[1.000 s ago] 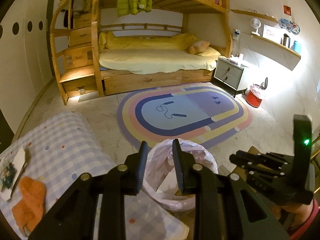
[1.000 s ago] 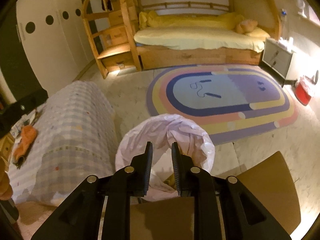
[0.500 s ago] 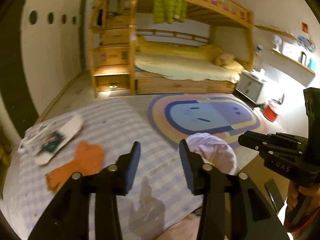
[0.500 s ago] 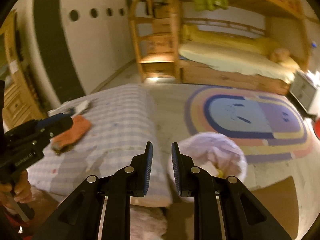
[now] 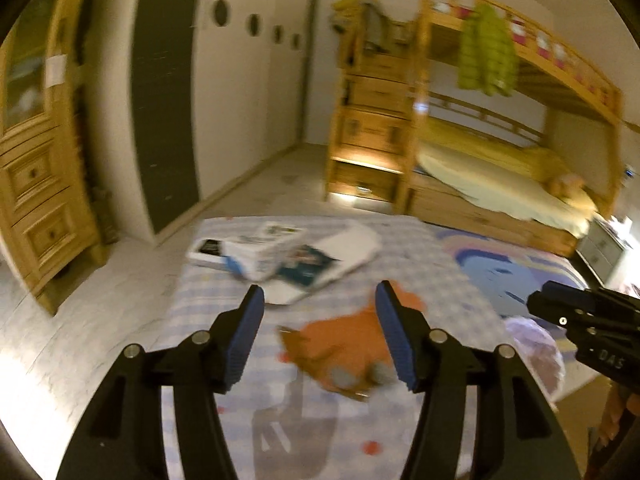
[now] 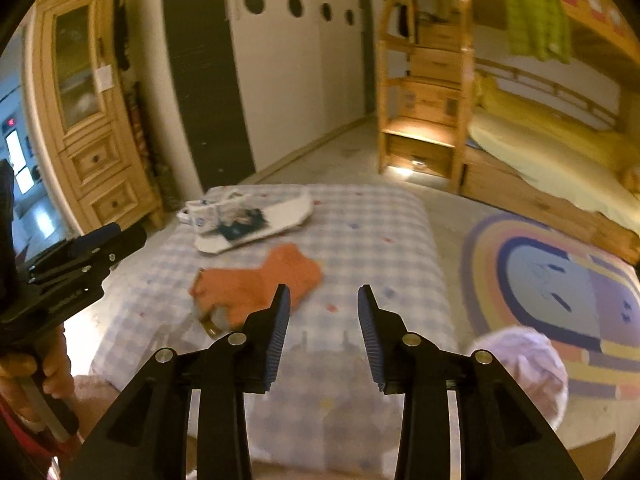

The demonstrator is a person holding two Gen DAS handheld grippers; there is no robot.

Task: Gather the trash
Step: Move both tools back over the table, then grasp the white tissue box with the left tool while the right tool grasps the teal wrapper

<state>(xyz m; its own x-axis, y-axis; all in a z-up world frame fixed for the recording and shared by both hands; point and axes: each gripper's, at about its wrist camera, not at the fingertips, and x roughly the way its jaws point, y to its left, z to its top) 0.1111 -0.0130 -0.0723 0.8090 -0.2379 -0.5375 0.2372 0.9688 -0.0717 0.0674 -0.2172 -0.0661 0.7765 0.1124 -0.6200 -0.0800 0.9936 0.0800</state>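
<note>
An orange rag-like scrap lies in the middle of a table with a blue-checked cloth. Behind it sit white paper trash and a torn package. My left gripper hangs over the scrap, its jaws opening and nothing between them. It also shows at the left edge of the right wrist view. My right gripper is above the cloth just right of the scrap, jaws opening and empty. A white-lined trash bag stands at the table's right side.
A wooden bunk bed with a green jacket stands behind. A striped oval rug covers the floor to the right. A wooden cabinet is on the left. A hand holds the left gripper's handle.
Both views have swung left from the trash bag to the table. The orange scrap now lies under the left gripper. Both grippers' jaws stand wider than before.
</note>
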